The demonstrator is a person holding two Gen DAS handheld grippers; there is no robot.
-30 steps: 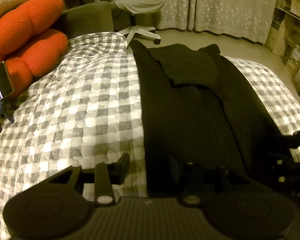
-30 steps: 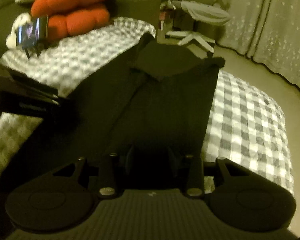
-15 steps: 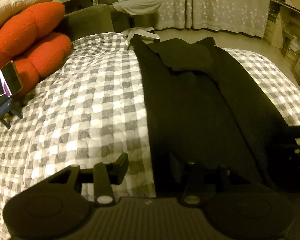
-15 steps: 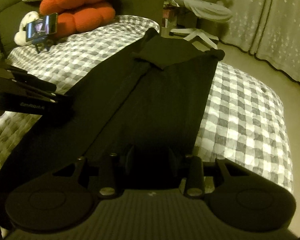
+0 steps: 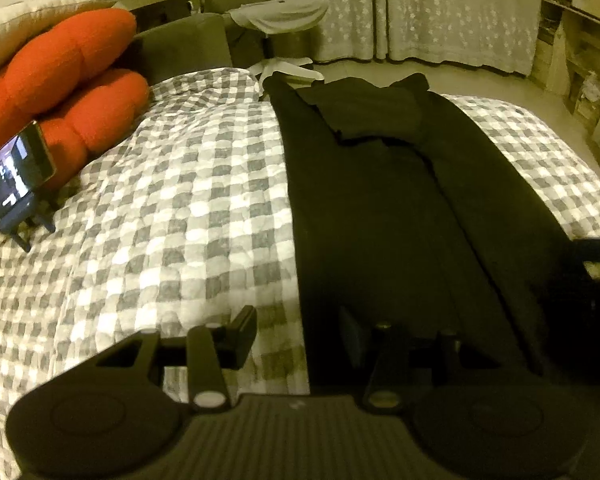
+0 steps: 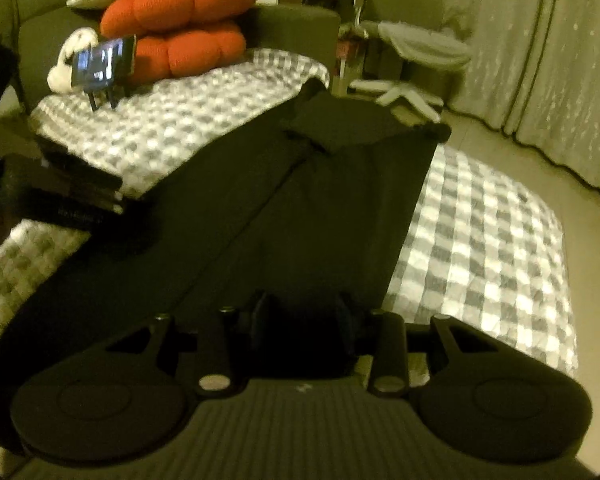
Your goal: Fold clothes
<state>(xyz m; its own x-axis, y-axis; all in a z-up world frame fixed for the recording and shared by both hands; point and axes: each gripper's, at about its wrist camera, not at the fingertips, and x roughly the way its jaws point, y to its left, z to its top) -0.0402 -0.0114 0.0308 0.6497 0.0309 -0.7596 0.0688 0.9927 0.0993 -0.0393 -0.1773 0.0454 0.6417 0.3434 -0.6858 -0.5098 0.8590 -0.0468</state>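
Here, I see the black garment lying long and flat on the puffy gray-checked quilt, one far end folded back. My left gripper straddles its near edge, fingers spread; my right gripper is spread over dark cloth.

No lettering can be read; the print on the left gripper is blurred.

Matt black cloth garment on a puckered checked quilt (soft cotton look) — orange cushions nubbly, tongs' plastic dull.
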